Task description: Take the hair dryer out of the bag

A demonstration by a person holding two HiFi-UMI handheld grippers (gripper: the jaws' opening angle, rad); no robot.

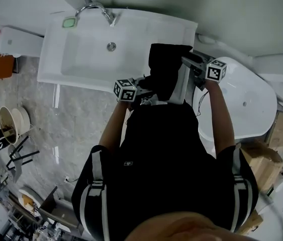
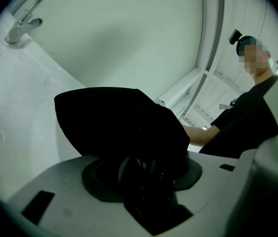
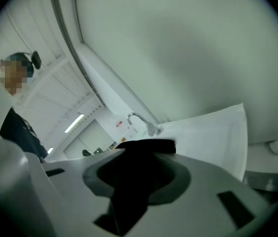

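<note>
White bathroom fittings fill the head view: a sink with its faucet ahead and a toilet at the right. Between them the black bag hangs in the air, with the left gripper and the right gripper at its two sides.

Left gripper view: the jaws stand wide and clasp the bag's bulk.

Right gripper view: the jaws are well apart, with only a slack strip of bag between them, unpinched.

No view shows the hair dryer — I judge it is inside. The left grip should hold firm while the right goes for the bag's mouth. Open air lies above the basin — the sink rim and the toilet crowd either side.
</note>
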